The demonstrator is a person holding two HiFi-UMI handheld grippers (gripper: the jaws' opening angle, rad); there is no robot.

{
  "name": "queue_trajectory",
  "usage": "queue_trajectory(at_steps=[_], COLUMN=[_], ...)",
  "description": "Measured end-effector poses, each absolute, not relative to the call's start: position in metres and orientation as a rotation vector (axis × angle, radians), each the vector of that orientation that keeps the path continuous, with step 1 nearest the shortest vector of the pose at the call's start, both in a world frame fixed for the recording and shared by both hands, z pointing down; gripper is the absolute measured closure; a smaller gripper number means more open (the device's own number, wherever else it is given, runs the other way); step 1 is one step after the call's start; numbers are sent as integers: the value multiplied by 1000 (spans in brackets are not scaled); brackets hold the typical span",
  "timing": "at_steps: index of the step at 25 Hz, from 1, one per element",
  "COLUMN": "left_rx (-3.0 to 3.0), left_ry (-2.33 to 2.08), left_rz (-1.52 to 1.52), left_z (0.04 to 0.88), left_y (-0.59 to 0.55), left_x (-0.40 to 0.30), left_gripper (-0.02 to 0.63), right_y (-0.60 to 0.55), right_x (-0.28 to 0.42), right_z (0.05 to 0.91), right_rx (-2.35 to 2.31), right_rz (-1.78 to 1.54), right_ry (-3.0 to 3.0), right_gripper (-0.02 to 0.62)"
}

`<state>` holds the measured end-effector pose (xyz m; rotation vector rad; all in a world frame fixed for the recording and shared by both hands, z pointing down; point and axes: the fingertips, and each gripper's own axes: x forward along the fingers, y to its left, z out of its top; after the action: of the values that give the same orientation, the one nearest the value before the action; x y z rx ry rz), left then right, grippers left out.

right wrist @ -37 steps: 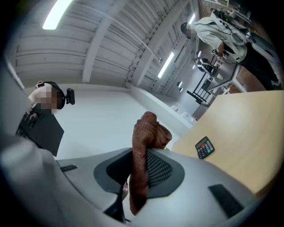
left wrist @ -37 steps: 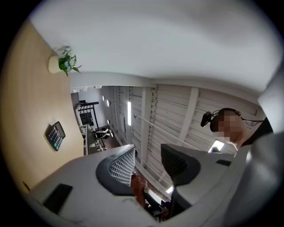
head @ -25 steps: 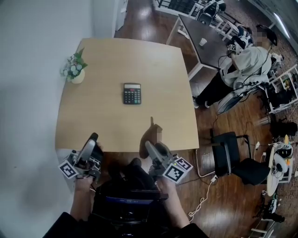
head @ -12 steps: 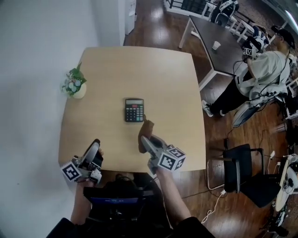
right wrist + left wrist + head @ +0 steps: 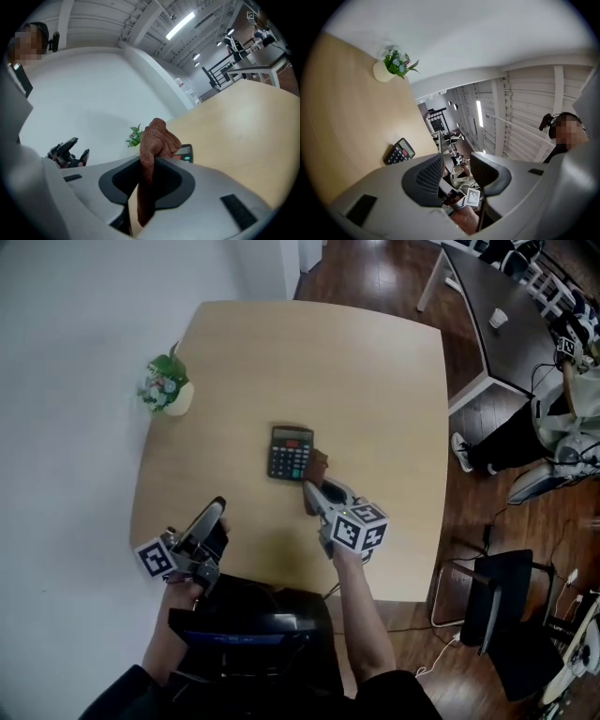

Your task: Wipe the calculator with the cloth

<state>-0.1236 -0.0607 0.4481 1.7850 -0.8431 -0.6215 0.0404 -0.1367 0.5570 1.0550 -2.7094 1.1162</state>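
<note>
A black calculator [image 5: 290, 453] lies flat near the middle of the light wooden table [image 5: 366, 371]. My right gripper [image 5: 313, 489] is shut on a brown knitted cloth [image 5: 319, 463], whose bunched end hangs just at the calculator's right edge. In the right gripper view the cloth [image 5: 157, 140] sticks up between the jaws and hides most of the calculator [image 5: 186, 152]. My left gripper [image 5: 216, 515] is over the table's near left edge, open, with nothing between its jaws. From the left gripper view the calculator [image 5: 399, 151] lies ahead and to the left.
A small potted plant [image 5: 167, 388] stands at the table's left edge by the white wall. A dark table [image 5: 487, 296] with a paper cup [image 5: 498, 318] is at the back right. A seated person [image 5: 562, 418] and a black chair [image 5: 497, 601] are on the right.
Both grippers have moved forward over the table. The right one carried the cloth from the near edge up to the calculator's right side. The left one advanced less.
</note>
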Motion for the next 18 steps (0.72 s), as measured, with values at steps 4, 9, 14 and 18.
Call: queue_trajectory(at_steps=[4, 9, 14, 18], left_rx=[1760, 1742, 1720, 1698], left_ry=[-843, -827, -807, -786], left_rz=[-629, -644, -673, -685], left_z=[453, 457, 459, 466], left_y=[-69, -82, -83, -82], left_x=[-123, -131, -143, -153], left_gripper=[437, 437, 437, 437], right_y=[-164, -210, -231, -232], right_x=[34, -24, -78, -71], right_z=[581, 593, 621, 650], right_rx=[1037, 926, 799, 809], right_rz=[1060, 949, 788, 762], right_ry=[-2624, -2562, -2416, -2282], right_gripper=[512, 512, 512, 512])
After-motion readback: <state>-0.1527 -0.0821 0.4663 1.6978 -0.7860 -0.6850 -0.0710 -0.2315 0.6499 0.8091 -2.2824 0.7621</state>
